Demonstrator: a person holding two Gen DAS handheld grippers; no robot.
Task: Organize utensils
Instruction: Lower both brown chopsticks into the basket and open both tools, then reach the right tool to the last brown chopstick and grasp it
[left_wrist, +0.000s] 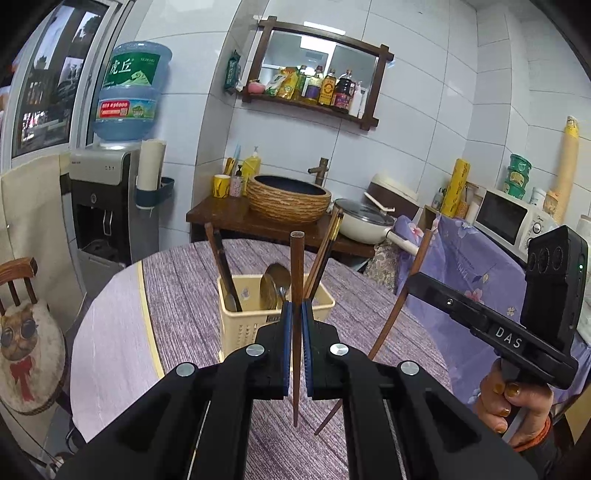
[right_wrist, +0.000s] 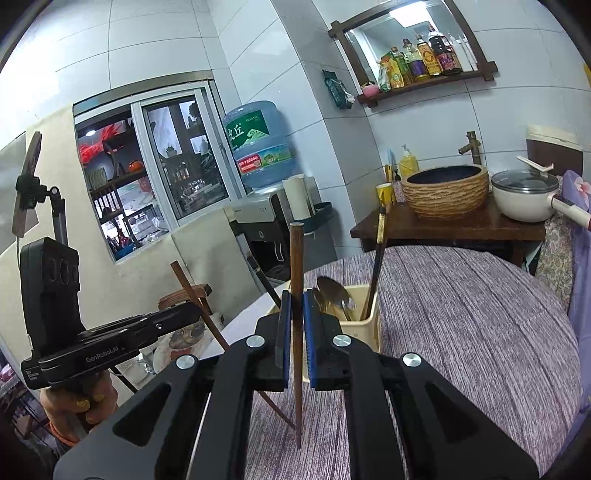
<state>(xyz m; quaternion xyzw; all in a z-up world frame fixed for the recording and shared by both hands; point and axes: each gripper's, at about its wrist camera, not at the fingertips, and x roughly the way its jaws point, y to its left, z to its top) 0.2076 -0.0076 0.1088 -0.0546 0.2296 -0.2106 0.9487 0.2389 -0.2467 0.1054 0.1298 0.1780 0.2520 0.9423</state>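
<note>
Table: I see a round table (left_wrist: 177, 291) under a purple striped cloth, with a pale bare strip along its edge left of the caddy.
Caddy: a cream slotted caddy (left_wrist: 240, 325) stands on the cloth; it holds two spoons (left_wrist: 275, 284) and several dark chopsticks leaning outward.
Room: behind the caddy I make out a dark wooden counter (left_wrist: 229, 218) bearing a woven basin (left_wrist: 288, 199), a tap and a lidded white pan (left_wrist: 364, 223); white tiled walls; a shelf of bottles (left_wrist: 317, 88) above the basin.
Left gripper: my left gripper (left_wrist: 295, 314) is nearly closed on one brown chopstick (left_wrist: 296, 280), upright in front of the caddy, its tip hanging just above the cloth.
Right gripper: my right gripper (right_wrist: 295, 314) also clamps a brown chopstick (right_wrist: 296, 266), upright, just this side of the caddy.
Left view only: a microwave (left_wrist: 506, 218) and a floral purple cover right of the caddy, a cat cushion (left_wrist: 26, 343) on a chair to its left, and the right tool seen from the side with its chopstick slanting.
Right view only: a window (right_wrist: 155, 162) far left of the caddy, a phone on a stand (right_wrist: 27, 184), and the left tool in a hand with painted nails.
Both views: a water cooler (left_wrist: 114, 206) with a blue jug, left of the counter.
</note>
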